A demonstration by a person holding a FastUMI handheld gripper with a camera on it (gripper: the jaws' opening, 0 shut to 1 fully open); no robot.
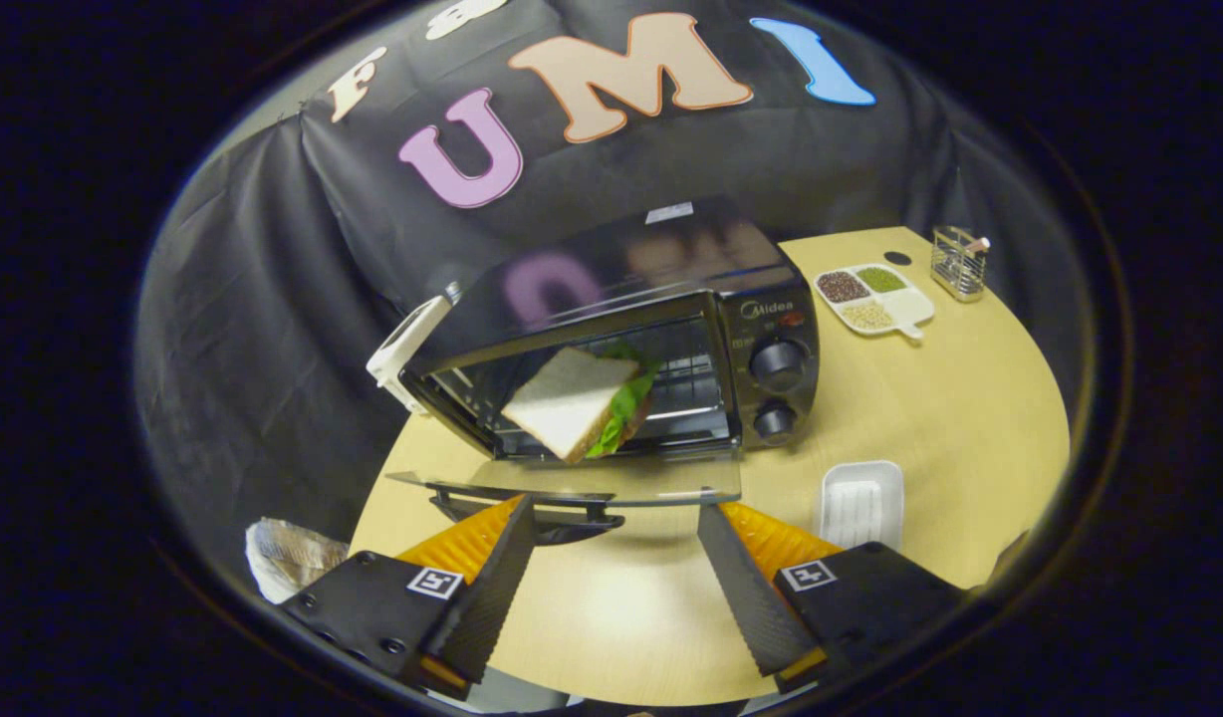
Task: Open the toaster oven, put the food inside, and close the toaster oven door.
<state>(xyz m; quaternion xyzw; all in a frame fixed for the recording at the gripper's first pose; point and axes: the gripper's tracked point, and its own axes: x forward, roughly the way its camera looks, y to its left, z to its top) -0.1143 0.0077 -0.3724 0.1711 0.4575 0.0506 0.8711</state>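
A black toaster oven [671,329] stands on the round wooden table [970,398], beyond my fingers. Its glass door [572,488] is folded down flat toward me, with the black handle [532,518] at its front edge. A sandwich [577,401] of white bread and green lettuce lies tilted in the oven's mouth, partly inside the cavity. My gripper [611,558] is open, with nothing between its fingers. The fingertips hover just in front of the door's handle, clear of the sandwich.
An empty white tray [860,503] lies on the table right of the door. Farther back right sit a divided dish of beans [873,299] and a wire holder [957,262]. A white object [407,349] is beside the oven's left. Crumpled foil [288,558] lies at the table's left edge.
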